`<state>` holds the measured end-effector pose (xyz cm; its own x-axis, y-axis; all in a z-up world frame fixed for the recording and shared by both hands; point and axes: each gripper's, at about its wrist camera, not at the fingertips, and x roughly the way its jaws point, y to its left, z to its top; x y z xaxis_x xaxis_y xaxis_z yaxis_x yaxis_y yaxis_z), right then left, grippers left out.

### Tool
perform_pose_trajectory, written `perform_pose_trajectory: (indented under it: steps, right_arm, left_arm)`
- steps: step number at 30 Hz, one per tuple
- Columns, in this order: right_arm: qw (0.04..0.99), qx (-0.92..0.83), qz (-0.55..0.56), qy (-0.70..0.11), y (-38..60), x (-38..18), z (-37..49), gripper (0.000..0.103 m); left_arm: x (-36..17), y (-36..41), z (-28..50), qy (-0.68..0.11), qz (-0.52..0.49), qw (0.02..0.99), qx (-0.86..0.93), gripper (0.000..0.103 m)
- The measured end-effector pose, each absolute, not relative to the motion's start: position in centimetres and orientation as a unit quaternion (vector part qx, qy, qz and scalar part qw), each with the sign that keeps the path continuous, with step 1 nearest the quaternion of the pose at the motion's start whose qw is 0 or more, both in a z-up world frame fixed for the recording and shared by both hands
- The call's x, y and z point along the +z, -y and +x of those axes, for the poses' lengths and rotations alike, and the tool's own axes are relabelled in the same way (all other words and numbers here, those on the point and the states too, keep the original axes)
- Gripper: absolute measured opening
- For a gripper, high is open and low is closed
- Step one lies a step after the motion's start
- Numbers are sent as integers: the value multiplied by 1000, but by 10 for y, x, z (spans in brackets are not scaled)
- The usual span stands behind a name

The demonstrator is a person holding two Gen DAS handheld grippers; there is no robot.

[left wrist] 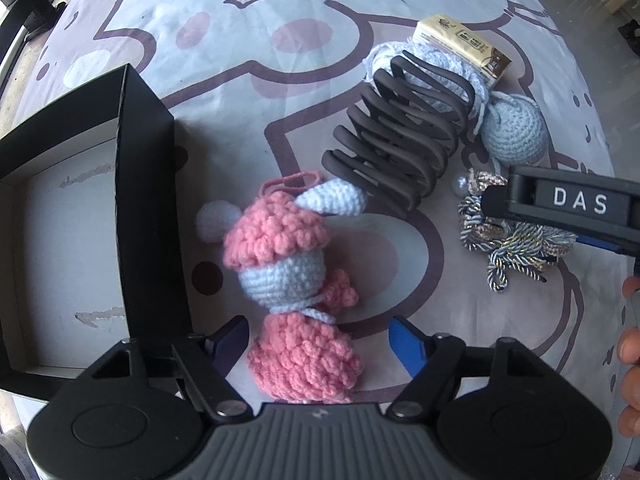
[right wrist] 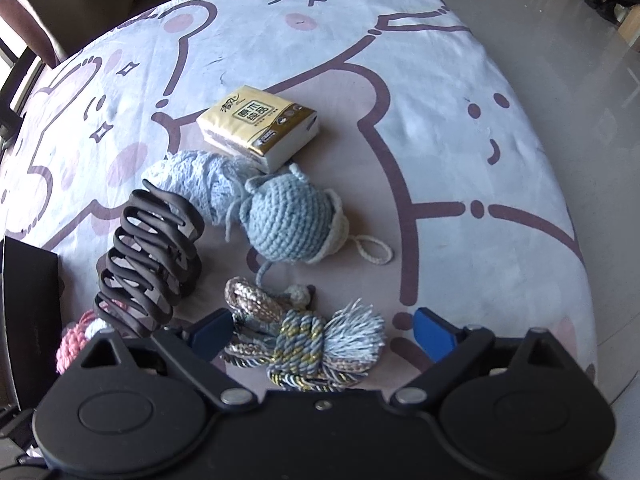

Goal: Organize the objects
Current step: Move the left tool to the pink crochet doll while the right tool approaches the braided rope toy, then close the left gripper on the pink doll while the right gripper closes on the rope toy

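A pink and pale-blue crochet doll point(left wrist: 290, 276) lies on the cloth, its pink skirt between the blue fingers of my open left gripper point(left wrist: 320, 346). A black open box point(left wrist: 72, 240) stands just left of it. My right gripper point(right wrist: 324, 334) is open with its fingers on either side of a blue-gold tasselled cord bundle point(right wrist: 316, 344); the bundle also shows in the left wrist view point(left wrist: 516, 248). A dark brown hair claw clip point(left wrist: 400, 136) point(right wrist: 152, 256), a blue crochet ball toy point(right wrist: 292, 220) and a tissue pack point(right wrist: 260, 126) lie beyond.
A cartoon-print cloth point(right wrist: 460, 160) covers the table. Its right edge drops to a grey floor point(right wrist: 580, 60). Light blue yarn point(right wrist: 200, 180) lies between the clip and the tissue pack. A person's fingers point(left wrist: 630, 360) show at the right.
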<state>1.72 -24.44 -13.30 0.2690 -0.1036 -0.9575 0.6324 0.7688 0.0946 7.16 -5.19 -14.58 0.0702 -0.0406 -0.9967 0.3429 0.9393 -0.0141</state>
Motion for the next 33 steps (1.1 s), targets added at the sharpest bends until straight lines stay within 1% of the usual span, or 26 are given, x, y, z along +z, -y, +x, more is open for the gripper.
perform_pose_trajectory:
  steps: [1, 3, 5, 7, 8, 9, 10, 15, 21, 24, 25, 26, 28, 29, 33]
  right_arm:
    - [760, -237, 246, -553, 245, -133, 18, 90]
    - [761, -230, 252, -552, 245, -134, 19, 83]
    - [762, -225, 251, -553, 243, -134, 20, 81]
    - [763, -223, 244, -555, 240, -134, 22, 81]
    - [764, -222, 241, -556, 239, -134, 23, 83]
    - [765, -219, 240, -557, 238, -134, 24, 87]
    - [764, -216, 238, -559, 236, -135, 25, 88]
    - [760, -219, 233, -566, 236, -136, 26, 85]
    - [755, -221, 243, -567, 239, -135, 24, 81]
    - [756, -221, 237, -569, 238, -134, 25, 79]
    - [756, -220, 236, -570, 238, -133, 25, 78]
    - [756, -220, 236, -570, 238, -133, 26, 77]
    - [757, -219, 237, -568, 238, -131, 25, 72]
    - [758, -214, 245, -565, 239, -130, 25, 49]
    - [755, -212, 248, -569, 239, -129, 26, 50]
  left_arm:
    - [-146, 51, 72, -669, 114, 723, -132, 77]
    - [-147, 52, 72, -669, 113, 723, -131, 76]
    - [-146, 52, 73, -669, 110, 723, -131, 76]
    - [-147, 52, 73, -670, 107, 723, -132, 76]
    - [-147, 52, 73, -670, 108, 723, -132, 76]
    - [-147, 53, 72, -669, 111, 723, -132, 76]
    - [-149, 55, 72, -669, 114, 722, -132, 76]
    - [-151, 58, 75, -670, 114, 722, -129, 75]
    - [-151, 54, 77, -669, 111, 726, -117, 62]
    - [-150, 54, 78, -665, 115, 729, -112, 54]
    - [-149, 53, 78, -663, 115, 731, -111, 50]
    - [-149, 53, 78, -663, 115, 732, -109, 46]
    - [-149, 52, 79, -662, 116, 733, -106, 45]
    - [-149, 52, 79, -662, 116, 733, -106, 44]
    - [-147, 50, 80, -661, 120, 733, -107, 40]
